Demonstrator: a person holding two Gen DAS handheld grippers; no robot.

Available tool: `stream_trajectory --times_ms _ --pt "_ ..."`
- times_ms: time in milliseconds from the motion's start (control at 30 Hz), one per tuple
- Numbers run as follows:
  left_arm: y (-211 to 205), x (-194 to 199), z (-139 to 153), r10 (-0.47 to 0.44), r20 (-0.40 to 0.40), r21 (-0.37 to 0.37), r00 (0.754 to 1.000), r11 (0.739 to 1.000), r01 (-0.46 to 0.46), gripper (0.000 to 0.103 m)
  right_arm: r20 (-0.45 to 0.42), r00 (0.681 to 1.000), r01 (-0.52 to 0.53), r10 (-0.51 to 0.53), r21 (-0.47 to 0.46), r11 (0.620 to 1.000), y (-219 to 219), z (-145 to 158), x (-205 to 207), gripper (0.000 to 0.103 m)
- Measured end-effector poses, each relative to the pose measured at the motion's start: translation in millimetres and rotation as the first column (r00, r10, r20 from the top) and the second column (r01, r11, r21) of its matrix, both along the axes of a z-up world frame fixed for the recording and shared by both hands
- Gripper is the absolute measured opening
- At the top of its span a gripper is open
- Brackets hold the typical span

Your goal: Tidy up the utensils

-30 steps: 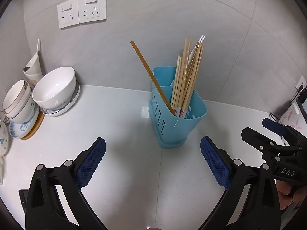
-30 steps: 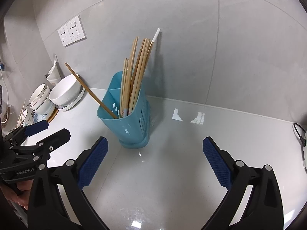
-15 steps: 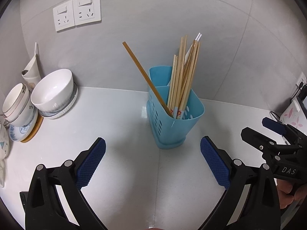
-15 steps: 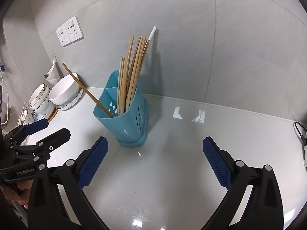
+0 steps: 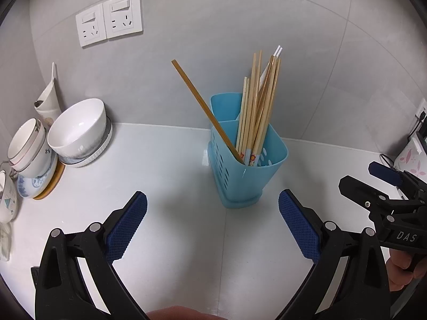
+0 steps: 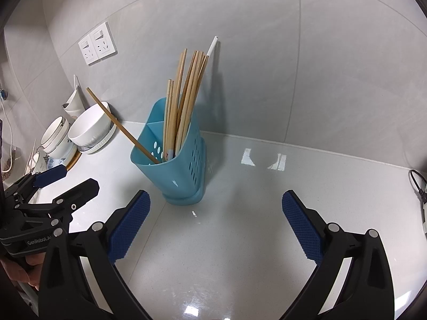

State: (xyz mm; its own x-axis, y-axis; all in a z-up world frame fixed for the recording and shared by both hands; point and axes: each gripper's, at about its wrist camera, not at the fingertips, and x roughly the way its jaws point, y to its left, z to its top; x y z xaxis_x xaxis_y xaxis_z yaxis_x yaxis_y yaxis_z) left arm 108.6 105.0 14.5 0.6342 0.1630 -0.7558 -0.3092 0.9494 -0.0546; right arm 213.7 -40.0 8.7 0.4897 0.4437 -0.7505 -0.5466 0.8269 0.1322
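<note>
- Left wrist view: the left tongs (image 5: 212,224) are spread wide and hold nothing. They hang over the white worktop (image 5: 165,176).
- A blue holder (image 5: 246,172) stands on the worktop just past the tongs, a bit to the right, close to the grey wall (image 5: 213,26).
- A bunch of chopsticks (image 5: 257,101) stands nearly upright in the holder's front part. One darker chopstick (image 5: 205,109) leans far to the left, away from the bunch. The back part of the holder looks empty from here.
- The worktop between the tongs and the holder is bare, so nothing stands in the way.
- Far left, a big white bowl (image 5: 77,130) sits tilted on a plate (image 5: 92,154). Next to it is a stack of small bowls (image 5: 28,146).
- Two white sockets (image 5: 109,22) are on the wall above the bowls.
- Right wrist view: the right tongs (image 6: 216,225) are spread wide too, with nothing in them.
- From this side the holder (image 6: 181,168) is ahead and to the left. The left tongs (image 6: 64,184) show at the left edge, near the holder but not touching it.
- A hand (image 6: 18,272) grips the left tongs' handle at the lower left.
- A dark cable (image 6: 417,184) lies at the far right edge.
</note>
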Motion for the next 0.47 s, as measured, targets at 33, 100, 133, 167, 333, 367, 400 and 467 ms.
stream_trajectory --times_ms 33,100,133,167,333,367,400,467 --pt "-0.1 0.0 0.2 -0.006 0.0 -0.007 1.0 1.0 0.006 0.097 0.0 1.0 0.0 0.0 0.0 1.0 0.0 0.0 0.0 0.095" --pt "-0.6 -0.3 1.3 -0.009 0.004 -0.007 1.0 1.0 0.009 0.097 0.0 1.0 0.001 -0.001 0.0 1.0 0.0 0.1 0.0 0.095" --pt "-0.7 -0.5 1.6 -0.008 0.006 -0.007 1.0 1.0 0.008 0.097 -0.001 1.0 0.001 -0.001 0.001 1.0 0.0 0.0 0.2 0.095" --pt "-0.3 -0.6 1.6 -0.007 0.007 -0.011 1.0 1.0 0.007 0.097 -0.002 1.0 0.001 -0.001 0.002 1.0 0.0 0.4 0.1 0.095" --pt "1.9 0.3 1.2 -0.008 0.004 -0.022 1.0 1.0 0.008 0.097 0.001 1.0 0.0 0.0 0.001 1.0 0.8 1.7 -0.9 0.095" --pt "2.5 0.3 1.2 -0.002 0.006 -0.025 1.0 1.0 0.002 0.097 0.0 1.0 0.001 -0.001 0.001 1.0 0.7 1.6 -0.8 0.095" --pt "3.8 0.3 0.9 0.003 0.007 -0.03 1.0 1.0 -0.002 0.097 -0.001 1.0 0.0 0.0 -0.001 1.0 0.9 1.5 -0.7 0.095" --pt "5.1 0.2 0.1 0.006 0.003 -0.027 1.0 1.0 -0.005 0.097 -0.003 1.0 -0.001 0.001 -0.004 1.0 1.1 2.0 -0.7 0.095"
